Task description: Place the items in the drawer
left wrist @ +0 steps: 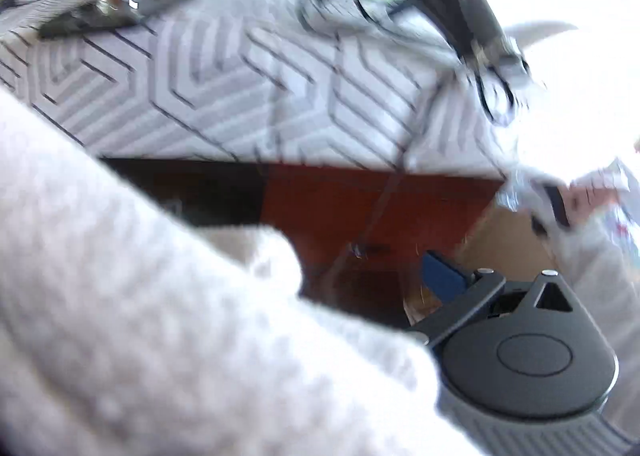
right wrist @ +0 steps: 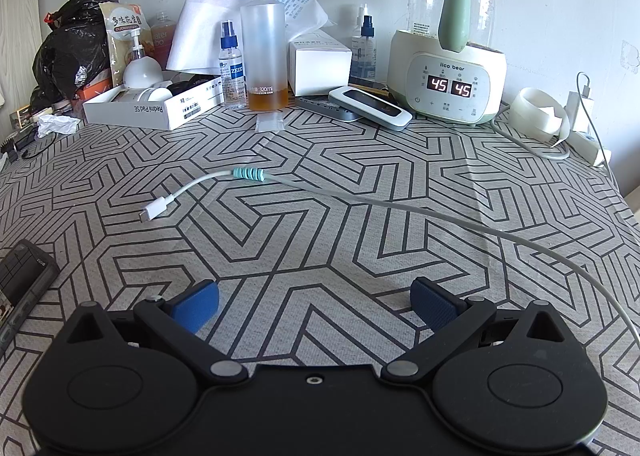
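**Right gripper spread above patterned cloth; left gripper state undetermined**

Right gripper (right wrist: pixel 314 306) is positioned low over the table's geometric-patterned tablecloth (right wrist: pixel 360 216). Its two blue-padded fingers (right wrist: pixel 198 306) are spread wide apart with nothing between them.

A white charging cable (right wrist: pixel 280 186) lies on the cloth ahead of the gripper. Its connector end points left, a teal strain-relief coil sits on it near the middle, and the rest of the cable curves away to the right.

Items along the back wall:
- a Redmi Pad SE box (right wrist: pixel 154 106) at left, with small items lying in it
- a small ZEISS spray bottle (right wrist: pixel 232 68), just beside a tall frosted bottle (right wrist: pixel 263 52) holding a shallow layer of amber liquid
- a white carton (right wrist: pixel 318 68)
- a flat grey device (right wrist: pixel 370 106)
- a kettle base (right wrist: pixel 450 76) reading 45 on both displays

A dark phone-like object (right wrist: pixel 20 284) lies at the left edge.

The left wrist view is blurred. Only one blue pad of the left gripper (left wrist: pixel 444 276) is visible; a pale knitted sleeve (left wrist: pixel 160 316) covers the other side, so its opening cannot be determined. Beyond it, the cloth edge overhangs reddish-brown wooden furniture (left wrist: pixel 360 224). No drawer can be made out with certainty.
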A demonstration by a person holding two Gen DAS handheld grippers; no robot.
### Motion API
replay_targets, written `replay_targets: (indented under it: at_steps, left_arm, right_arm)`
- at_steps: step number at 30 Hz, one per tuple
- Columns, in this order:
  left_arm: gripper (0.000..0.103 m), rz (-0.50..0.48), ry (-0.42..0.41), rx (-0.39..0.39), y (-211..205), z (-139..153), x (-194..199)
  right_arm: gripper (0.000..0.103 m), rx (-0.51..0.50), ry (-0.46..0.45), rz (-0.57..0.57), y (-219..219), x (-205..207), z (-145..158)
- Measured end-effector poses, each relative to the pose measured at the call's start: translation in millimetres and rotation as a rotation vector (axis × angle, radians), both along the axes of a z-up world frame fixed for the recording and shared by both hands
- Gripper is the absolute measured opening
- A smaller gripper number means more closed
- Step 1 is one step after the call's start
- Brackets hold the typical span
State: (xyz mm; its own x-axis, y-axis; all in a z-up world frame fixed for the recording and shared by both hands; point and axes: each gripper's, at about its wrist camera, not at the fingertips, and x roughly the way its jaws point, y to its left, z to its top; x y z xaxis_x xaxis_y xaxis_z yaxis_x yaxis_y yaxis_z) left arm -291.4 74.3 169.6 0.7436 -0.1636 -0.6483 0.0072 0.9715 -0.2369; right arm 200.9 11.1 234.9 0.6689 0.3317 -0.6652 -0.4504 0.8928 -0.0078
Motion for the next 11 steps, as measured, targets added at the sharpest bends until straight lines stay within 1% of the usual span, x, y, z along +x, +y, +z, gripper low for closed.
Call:
replay_targets:
  at_steps: [5,7,9,11]
  left_arm:
    - [0.103,-0.038,0.016,0.045,-10.4,-17.6,-6.9]
    - [0.103,-0.037,0.058,0.063,-11.6,-24.3,-3.7]
    - [0.103,-0.037,0.074,0.065,-11.3,-27.1,-3.6]
    - [0.103,-0.039,0.07,0.047,-9.8,-26.7,-5.7]
  right_arm:
    - [0.103,0.0,0.0,0.0,-0.6,-2.0,2.0]
    - [0.103,0.0,0.0,0.0,0.0,0.2,0.1]
    - [0.103,0.0,0.0,0.0,-0.3,2.8,0.2]
    - [0.103,0.0,0.0,0.0,-2.4,4.2,5.6]
